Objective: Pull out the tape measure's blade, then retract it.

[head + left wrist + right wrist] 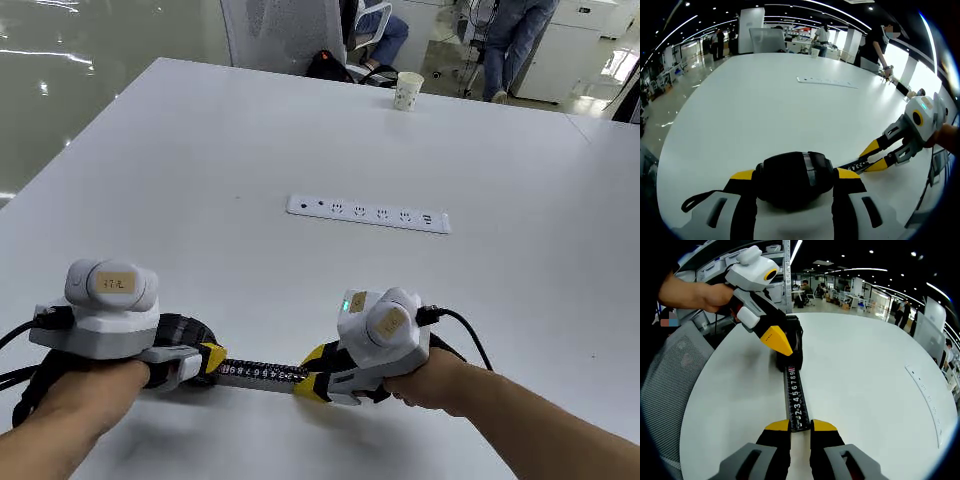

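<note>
The tape measure's case (792, 181) is clamped between the jaws of the left gripper (207, 358), low over the white surface (300, 130) near its front edge. A short run of blade (794, 395) is out, numbers up. The jaws of the right gripper (800, 426) are closed on its free end; whether they pinch the end hook itself or just the strip behind it is hard to tell.

The main risk is the blade slipping out of that narrow pinch. The strip is thin and smooth, and the spring in the case likely pulls on it. A loose hold, or a pull off the blade's line, could let it snap back early. A sideways or upward pull could also kink the strip where it leaves the case. If the left jaws ease, the rounded case may twist or drag along the surface instead of paying out blade. On the return, letting go all at once would probably make the blade whip in.

The left hand (85, 390) and right hand (425, 378) are low and close to the body, gripping from behind. The grippers point toward each other along the blade, nearly level with the surface. The power strip (368, 213) and paper cup (408, 90) lie well apart from the work.
</note>
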Motion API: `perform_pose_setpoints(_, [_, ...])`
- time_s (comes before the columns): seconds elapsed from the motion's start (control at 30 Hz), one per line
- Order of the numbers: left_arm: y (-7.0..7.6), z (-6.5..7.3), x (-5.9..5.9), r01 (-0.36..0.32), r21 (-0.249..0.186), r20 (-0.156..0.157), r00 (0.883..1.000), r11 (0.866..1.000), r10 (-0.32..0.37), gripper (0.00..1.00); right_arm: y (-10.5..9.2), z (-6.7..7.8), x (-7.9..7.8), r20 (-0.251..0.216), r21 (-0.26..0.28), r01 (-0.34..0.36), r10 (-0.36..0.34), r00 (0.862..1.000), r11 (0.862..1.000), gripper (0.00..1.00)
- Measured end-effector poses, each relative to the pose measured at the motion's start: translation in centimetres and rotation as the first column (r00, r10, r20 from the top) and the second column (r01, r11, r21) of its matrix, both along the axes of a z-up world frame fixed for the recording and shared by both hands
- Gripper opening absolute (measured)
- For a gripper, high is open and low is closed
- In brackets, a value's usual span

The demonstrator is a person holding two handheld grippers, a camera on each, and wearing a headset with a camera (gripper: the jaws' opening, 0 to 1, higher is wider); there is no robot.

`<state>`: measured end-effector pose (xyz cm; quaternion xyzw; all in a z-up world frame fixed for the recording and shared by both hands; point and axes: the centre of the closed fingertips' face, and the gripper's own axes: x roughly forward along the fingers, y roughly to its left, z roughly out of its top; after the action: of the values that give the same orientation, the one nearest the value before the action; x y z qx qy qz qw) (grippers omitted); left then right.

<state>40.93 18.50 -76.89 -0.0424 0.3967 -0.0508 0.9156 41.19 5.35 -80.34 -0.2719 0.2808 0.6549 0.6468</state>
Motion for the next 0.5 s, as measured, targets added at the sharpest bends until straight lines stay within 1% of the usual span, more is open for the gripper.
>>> perform_pose_setpoints(0.5, [-0.1,0.0,-0.1,0.003,-0.011,-0.001,1.000,1.000,-0.003,0.56,1.2,0.1,-0.2,-0.005,0.013,-0.010,0.010,1.000,1.000,0.10])
